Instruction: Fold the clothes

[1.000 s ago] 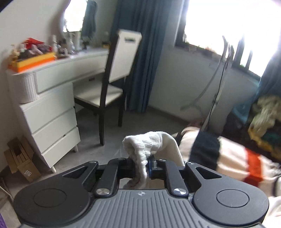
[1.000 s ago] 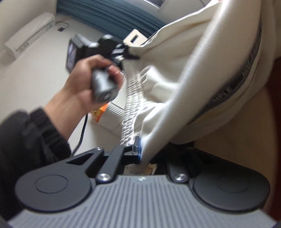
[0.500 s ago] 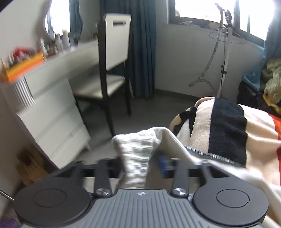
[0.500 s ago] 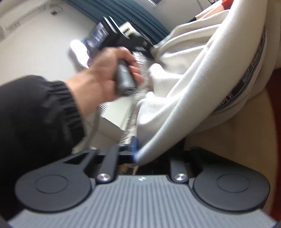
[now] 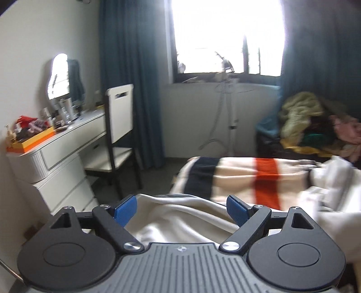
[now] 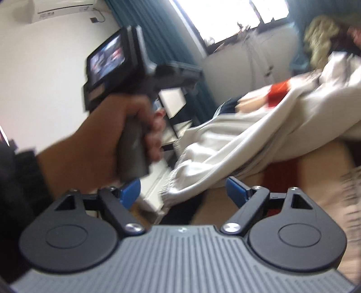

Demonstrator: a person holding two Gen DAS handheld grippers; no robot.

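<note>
This is a bedroom in a home. A bed (image 5: pixel 237 178) covered with a striped blanket in cream, black and orange stands below a bright window (image 5: pixel 225 38) hung with long dark blue curtains (image 5: pixel 133 90), and a white dressing table (image 5: pixel 67 144) with drawers, a mirror (image 5: pixel 58 77) and a clutter of bottles and small boxes lines the left wall, with a white-backed chair (image 5: pixel 119 126) pushed up to it. A heap of mixed clothes (image 5: pixel 315 121) sits in the far right corner, a garment steamer stand (image 5: pixel 232 117) rises under the window, and an air conditioner (image 6: pixel 65 9) is mounted high on the wall.
</note>
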